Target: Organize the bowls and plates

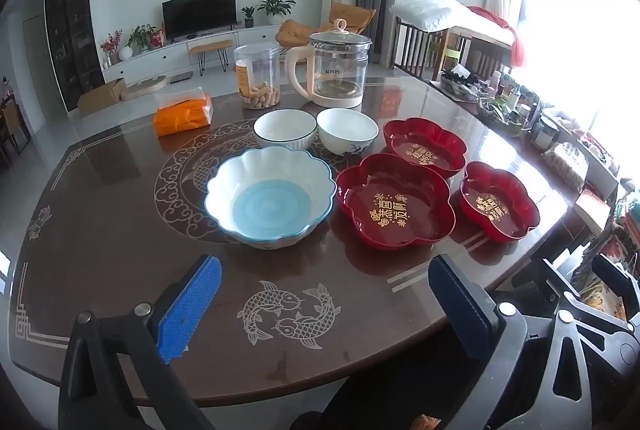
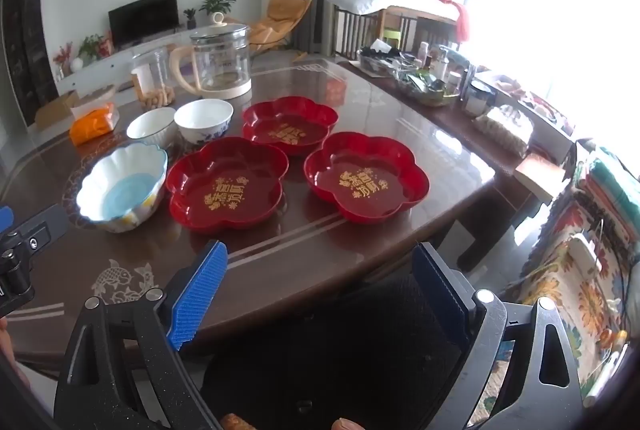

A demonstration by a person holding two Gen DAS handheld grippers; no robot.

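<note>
Blue ribbed pads on black frames: left tool [image 1: 324, 304] and right tool [image 2: 320, 296] both spread wide, released, gripping nothing, tilted down over the near edge of the table [image 1: 120, 230]. Hung clear of every dish, with bare glossy brown tabletop and a pale fish inlay [image 1: 289, 314] between the left tool's fingers.

Beyond the left tool, nearest: a scalloped white bowl with a blue floor [image 1: 271, 196], upright, empty. Just beside it to the right, the largest red flower-shaped plate [image 1: 395, 206], gold lettering inside. Further right, near the table's right edge, a smaller red plate [image 1: 498, 201]; behind these two, a third red plate [image 1: 425, 146]. Spaced narrowly; whether the rims touched could not be told.

Behind the scalloped bowl, two white bowls side by side: a ribbed one [image 1: 285, 129] and one with blue floral painting [image 1: 347, 131], close together.

Further back, standing in the way of any reach across: a clear jar with tan snacks at the bottom [image 1: 258, 76], a glass kettle with cream handle and base [image 1: 338, 70], and an orange tissue pack [image 1: 183, 113] at the left.

Past the table on the right, a cluttered sideboard of bottles and jars [image 1: 520, 106]. Across the room, a television [image 1: 199, 12], potted plants and an orange lounge chair [image 1: 324, 24].
</note>
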